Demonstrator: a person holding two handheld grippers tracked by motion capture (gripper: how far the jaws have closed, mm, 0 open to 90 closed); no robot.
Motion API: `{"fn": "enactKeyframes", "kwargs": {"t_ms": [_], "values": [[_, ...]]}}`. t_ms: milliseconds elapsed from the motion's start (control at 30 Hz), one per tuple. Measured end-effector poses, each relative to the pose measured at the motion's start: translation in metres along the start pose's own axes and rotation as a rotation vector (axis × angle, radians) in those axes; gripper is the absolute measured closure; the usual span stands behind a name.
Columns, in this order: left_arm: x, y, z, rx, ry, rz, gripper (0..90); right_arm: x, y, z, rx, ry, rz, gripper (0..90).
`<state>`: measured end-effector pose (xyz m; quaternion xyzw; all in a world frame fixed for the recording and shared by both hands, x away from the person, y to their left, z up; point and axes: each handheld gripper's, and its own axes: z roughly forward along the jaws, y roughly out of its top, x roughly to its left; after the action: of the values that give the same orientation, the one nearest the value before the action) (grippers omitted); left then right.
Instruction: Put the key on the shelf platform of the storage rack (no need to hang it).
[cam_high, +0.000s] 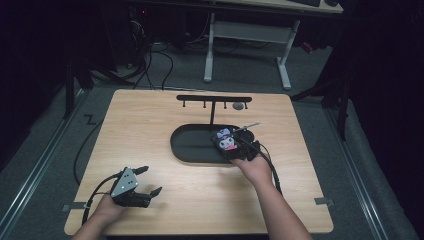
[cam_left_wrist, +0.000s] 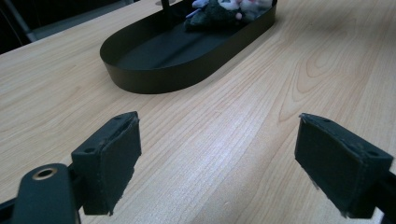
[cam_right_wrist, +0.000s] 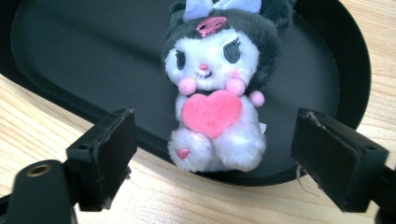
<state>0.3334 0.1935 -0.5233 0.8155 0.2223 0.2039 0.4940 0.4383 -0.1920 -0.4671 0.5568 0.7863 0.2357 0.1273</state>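
A small plush toy (cam_right_wrist: 215, 93), black and white with a pink heart on its chest, lies on its back at the right end of a black oval tray (cam_right_wrist: 70, 56). Its feet rest over the tray's near rim. My right gripper (cam_right_wrist: 215, 158) is open, with one jaw on each side of the toy's lower body and a gap at both sides. From above, the toy (cam_high: 227, 141) sits just ahead of the right gripper (cam_high: 234, 150). My left gripper (cam_high: 151, 180) stands open over bare wood at the front left. Its jaws (cam_left_wrist: 217, 163) hold nothing, and the tray (cam_left_wrist: 154, 70) lies ahead of them.
A black T-shaped hook rack (cam_high: 214, 100) rises from the tray's far side, with a small grey thing (cam_high: 239, 106) hanging near its right end. A thin metal piece (cam_high: 248, 125) sticks out beyond the toy. The wooden table (cam_high: 150, 130) ends close behind the rack.
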Motion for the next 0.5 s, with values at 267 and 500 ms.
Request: {"fn": "enactKeyframes", "kwargs": {"t_ms": [267,500], "values": [[0.0,0.0,0.0,0.0,-0.001,0.0,15.4,0.005,-0.002,-0.001,-0.005,-0.014,-0.017,3.8],[0.0,0.0,0.0,0.002,-0.001,0.0,15.4,0.01,-0.012,-0.01,-0.038,-0.017,-0.029,0.0]]}}
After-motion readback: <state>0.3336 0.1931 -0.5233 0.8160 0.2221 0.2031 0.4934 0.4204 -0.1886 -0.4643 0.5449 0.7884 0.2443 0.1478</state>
